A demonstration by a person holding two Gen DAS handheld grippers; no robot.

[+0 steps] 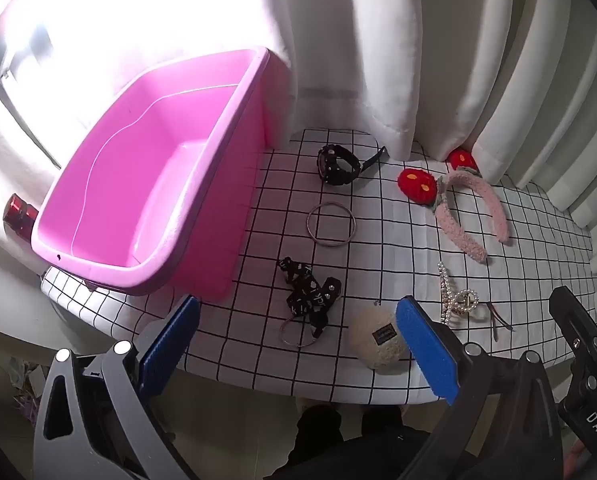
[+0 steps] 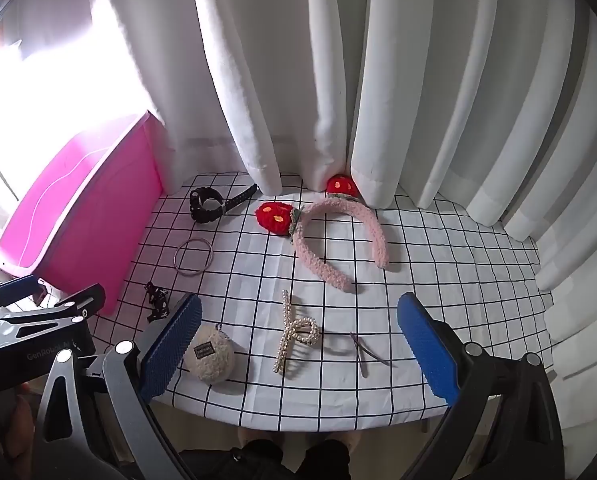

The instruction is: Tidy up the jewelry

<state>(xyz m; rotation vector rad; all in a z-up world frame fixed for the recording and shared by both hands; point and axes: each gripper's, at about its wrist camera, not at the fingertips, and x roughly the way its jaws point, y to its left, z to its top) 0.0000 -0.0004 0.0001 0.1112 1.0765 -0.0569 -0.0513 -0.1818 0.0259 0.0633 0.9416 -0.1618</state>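
Both grippers [image 1: 298, 320] [image 2: 298, 344] open above scattered jewelry, seemingly untouched

You see a glossy pink plastic bin [image 1: 146, 184], a smooth thin metal bangle [image 1: 331, 224], a fuzzy pink cloth headband [image 2: 338, 240], and a matt checked cloth-covered tabletop [image 2: 438, 264].
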